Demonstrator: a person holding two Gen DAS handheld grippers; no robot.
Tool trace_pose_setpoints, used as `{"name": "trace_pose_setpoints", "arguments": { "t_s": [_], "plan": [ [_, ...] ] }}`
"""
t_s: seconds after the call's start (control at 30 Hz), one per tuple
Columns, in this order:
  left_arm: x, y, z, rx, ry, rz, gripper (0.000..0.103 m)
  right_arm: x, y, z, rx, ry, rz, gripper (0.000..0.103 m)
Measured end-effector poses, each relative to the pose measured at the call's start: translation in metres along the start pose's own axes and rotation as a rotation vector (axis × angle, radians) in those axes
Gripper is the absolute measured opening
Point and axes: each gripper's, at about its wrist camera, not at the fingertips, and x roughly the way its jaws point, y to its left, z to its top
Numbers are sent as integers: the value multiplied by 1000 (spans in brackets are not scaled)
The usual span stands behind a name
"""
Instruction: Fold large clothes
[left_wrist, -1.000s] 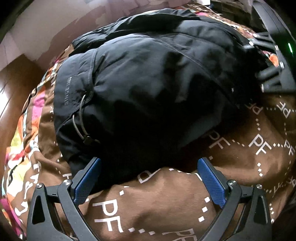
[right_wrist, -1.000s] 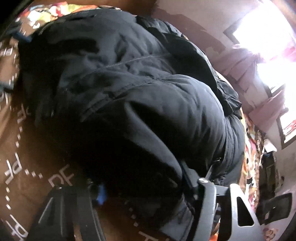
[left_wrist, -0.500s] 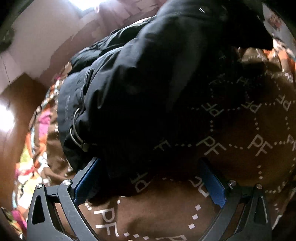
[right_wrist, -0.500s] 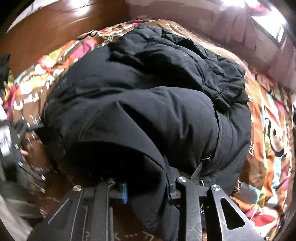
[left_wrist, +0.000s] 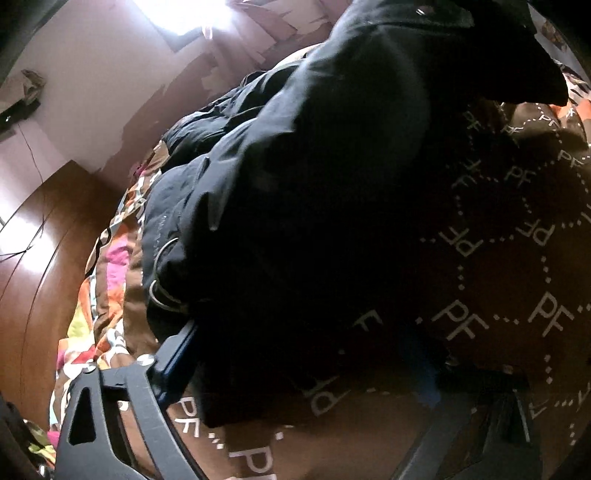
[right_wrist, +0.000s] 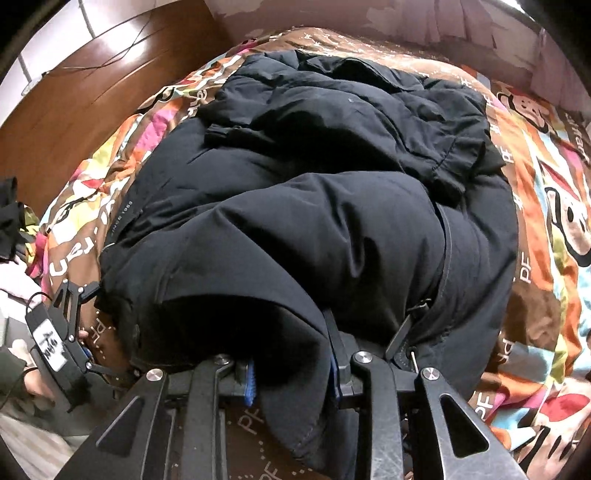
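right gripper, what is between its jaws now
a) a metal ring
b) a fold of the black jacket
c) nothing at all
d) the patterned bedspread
b: in the right wrist view the right gripper has its blue pads closed on a fold of the black jacket, lifted off the patterned bedspread.

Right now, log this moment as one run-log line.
right gripper: shut on black jacket hem | left gripper: open, closing around jacket edge | surface: patterned bedspread

Jacket (right_wrist: 295, 177) heaped on the bedspread (right_wrist: 546, 229)
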Motion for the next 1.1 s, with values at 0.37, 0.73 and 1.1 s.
{"name": "trace_pose_setpoints", "arguments": {
  "t_s": [0.37, 0.73, 1.1],
  "plan": [
    [-23, 1, 6, 119, -92, 205, 52, -3, -8, -4, 24, -13, 11, 27],
    [-61, 26, 44, 194, -238, 241, 19, -13, -22, 0, 56, -53, 29, 27],
    [-101, 64, 139, 47, -301, 157, 10, -17, -13, -42, -121, -87, -32, 65]
  ]
}}
